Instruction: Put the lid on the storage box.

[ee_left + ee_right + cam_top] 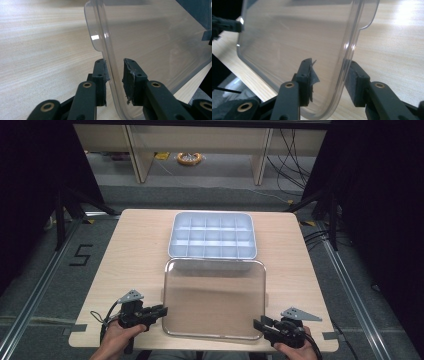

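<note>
A pale blue compartment box (171, 251) sits open at the table's middle, its several cells empty. Its clear lid (215, 295) is folded out toward me from the box's near edge. My left gripper (159, 312) is at the lid's near left corner. In the left gripper view, the left gripper (114, 65) stands open astride the lid's (155, 37) rim, the left pad close against it. My right gripper (260, 324) is at the near right corner. The right gripper (330, 65) is open too, with the lid's (294, 37) rim nearer the right pad.
The light wooden table (135, 250) has bare room left and right of the box. Its near edge lies just under both hands. Dark floor, metal rails and black stand legs surround the table. Shelving legs and cables stand farther back.
</note>
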`<state>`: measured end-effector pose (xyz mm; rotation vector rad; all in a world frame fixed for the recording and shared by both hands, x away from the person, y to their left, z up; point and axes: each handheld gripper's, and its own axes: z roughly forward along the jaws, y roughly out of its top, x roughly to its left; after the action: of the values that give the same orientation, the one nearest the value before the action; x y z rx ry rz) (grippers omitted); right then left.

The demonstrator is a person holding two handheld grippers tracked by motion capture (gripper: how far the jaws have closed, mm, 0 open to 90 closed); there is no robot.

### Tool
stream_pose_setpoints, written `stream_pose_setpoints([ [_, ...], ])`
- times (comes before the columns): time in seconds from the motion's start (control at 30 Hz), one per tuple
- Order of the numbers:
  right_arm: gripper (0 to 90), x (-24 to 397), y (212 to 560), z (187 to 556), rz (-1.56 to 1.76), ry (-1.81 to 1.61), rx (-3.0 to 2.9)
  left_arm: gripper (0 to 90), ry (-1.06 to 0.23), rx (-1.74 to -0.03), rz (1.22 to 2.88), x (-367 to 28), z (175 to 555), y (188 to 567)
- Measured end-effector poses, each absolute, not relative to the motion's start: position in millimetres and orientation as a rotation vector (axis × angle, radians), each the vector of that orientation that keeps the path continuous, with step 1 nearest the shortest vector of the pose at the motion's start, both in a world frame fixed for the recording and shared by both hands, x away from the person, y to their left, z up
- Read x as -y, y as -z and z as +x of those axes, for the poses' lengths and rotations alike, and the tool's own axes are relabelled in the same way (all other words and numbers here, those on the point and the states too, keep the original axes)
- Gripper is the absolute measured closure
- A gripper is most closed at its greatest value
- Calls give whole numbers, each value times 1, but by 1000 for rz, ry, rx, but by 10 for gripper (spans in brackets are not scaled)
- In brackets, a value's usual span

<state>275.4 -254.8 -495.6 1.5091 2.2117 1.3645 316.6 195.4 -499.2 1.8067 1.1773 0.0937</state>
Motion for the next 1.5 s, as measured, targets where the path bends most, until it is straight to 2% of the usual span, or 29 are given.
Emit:
stream_pose_setpoints([
  [0.3,606,251,489,283,1504,-1306,-2179,713,-149,-1172,1814,-191,314,494],
  [0.43,610,246,482,288,1571,-1341,-2142,713,-162,-1184,1812,-191,319,491],
  [0.8,602,242,463,316,1473,-1361,-2099,713,-212,-1177,1784,-194,342,472],
  [1.2,594,237,431,361,1475,-1368,-2025,708,-278,-1193,1716,-190,386,434],
  [1.5,585,231,410,404,1451,-1395,-1983,704,-303,-1255,1663,-188,439,412],
])
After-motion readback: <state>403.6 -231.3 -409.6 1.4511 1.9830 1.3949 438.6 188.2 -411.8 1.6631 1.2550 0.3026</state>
